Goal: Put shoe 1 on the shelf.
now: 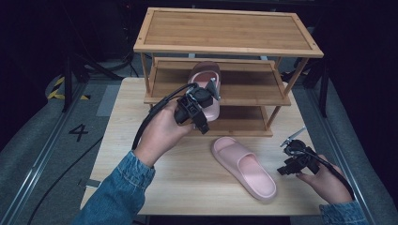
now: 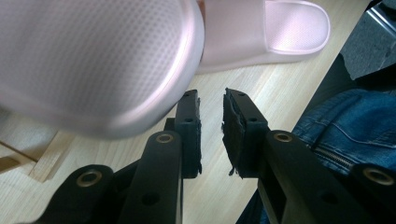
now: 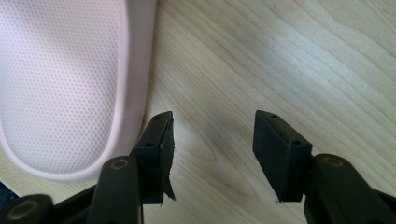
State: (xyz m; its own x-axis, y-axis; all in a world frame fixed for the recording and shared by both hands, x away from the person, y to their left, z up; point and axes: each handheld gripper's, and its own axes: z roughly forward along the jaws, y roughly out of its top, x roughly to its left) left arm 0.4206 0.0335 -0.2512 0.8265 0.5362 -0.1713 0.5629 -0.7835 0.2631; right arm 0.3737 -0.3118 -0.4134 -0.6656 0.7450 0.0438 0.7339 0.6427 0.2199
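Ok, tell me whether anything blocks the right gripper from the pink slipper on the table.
Nothing visible does. The right gripper is open right beside the pink slipper, one jaw next to its rim, with bare wooden table between the jaws.

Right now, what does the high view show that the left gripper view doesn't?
The high view adds the three-tier wooden rack, with one pink slipper on its middle shelf, and the right gripper resting by the table's right edge. The left gripper view adds a close look at the left gripper: its jaws stand narrowly apart with nothing between them, and the pad edges look frayed. Both share the shelf slipper, the second slipper lying on the table, and a denim sleeve.
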